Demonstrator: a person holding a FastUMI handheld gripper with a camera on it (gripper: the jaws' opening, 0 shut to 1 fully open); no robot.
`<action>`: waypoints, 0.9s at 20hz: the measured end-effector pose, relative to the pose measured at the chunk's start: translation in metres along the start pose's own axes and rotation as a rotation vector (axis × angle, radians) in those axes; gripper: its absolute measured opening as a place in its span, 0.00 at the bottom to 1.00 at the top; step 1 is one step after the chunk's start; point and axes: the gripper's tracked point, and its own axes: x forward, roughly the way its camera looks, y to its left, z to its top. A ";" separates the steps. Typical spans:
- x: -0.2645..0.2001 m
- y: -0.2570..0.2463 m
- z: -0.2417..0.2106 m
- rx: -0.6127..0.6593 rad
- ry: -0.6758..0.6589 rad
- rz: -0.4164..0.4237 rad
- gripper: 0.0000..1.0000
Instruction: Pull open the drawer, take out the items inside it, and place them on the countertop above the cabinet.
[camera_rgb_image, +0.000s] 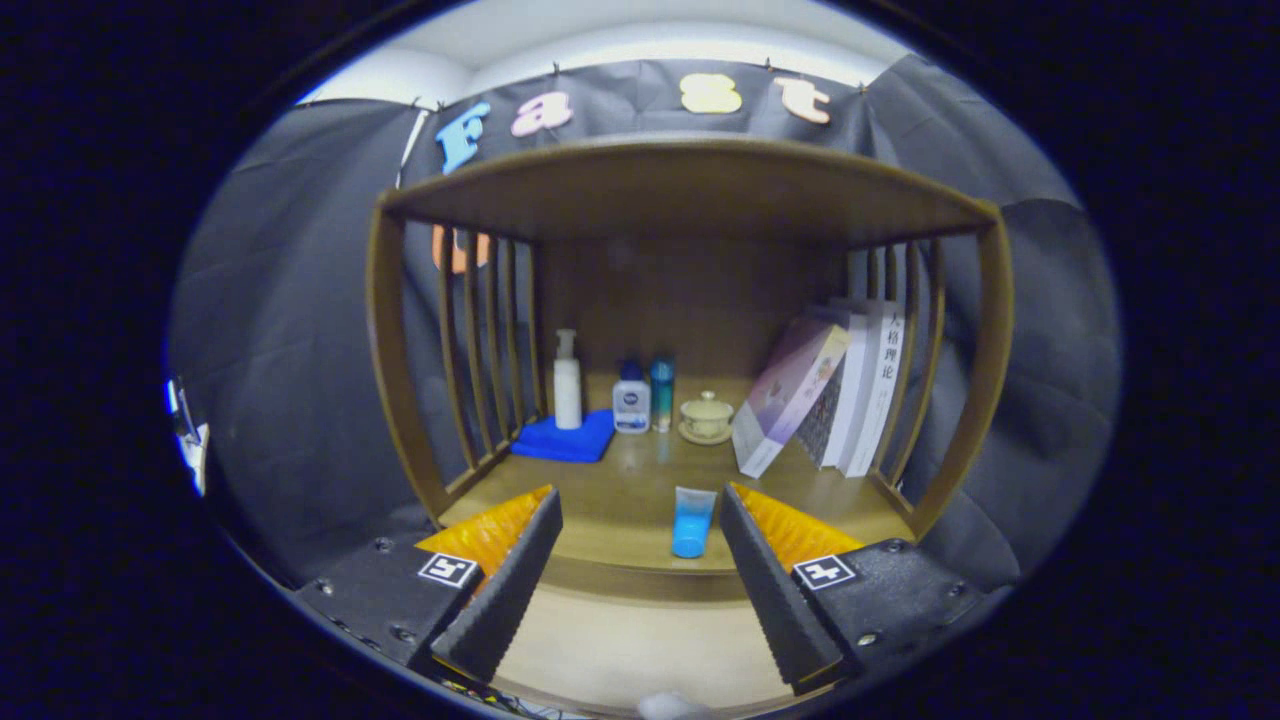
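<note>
Gripper with fingers spread wide, holding nothing, facing a wooden cabinet with slatted sides. On its smooth wooden surface, a soft blue tube lies between the fingertips near the front edge, long axis along 12–6 o'clock, flat crimped end toward 12. Beyond, at 11 o'clock: white pump bottle upright on a folded blue cloth. At 12: two small bottles and a lidded ceramic cup. At 1 o'clock: leaning books.
</note>
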 end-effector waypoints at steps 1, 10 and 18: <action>-0.011 0.001 0.000 0.002 -0.031 0.004 1.00; -0.091 0.000 -0.041 0.000 -0.198 -0.058 0.99; -0.118 -0.003 -0.130 -0.011 -0.111 -0.094 1.00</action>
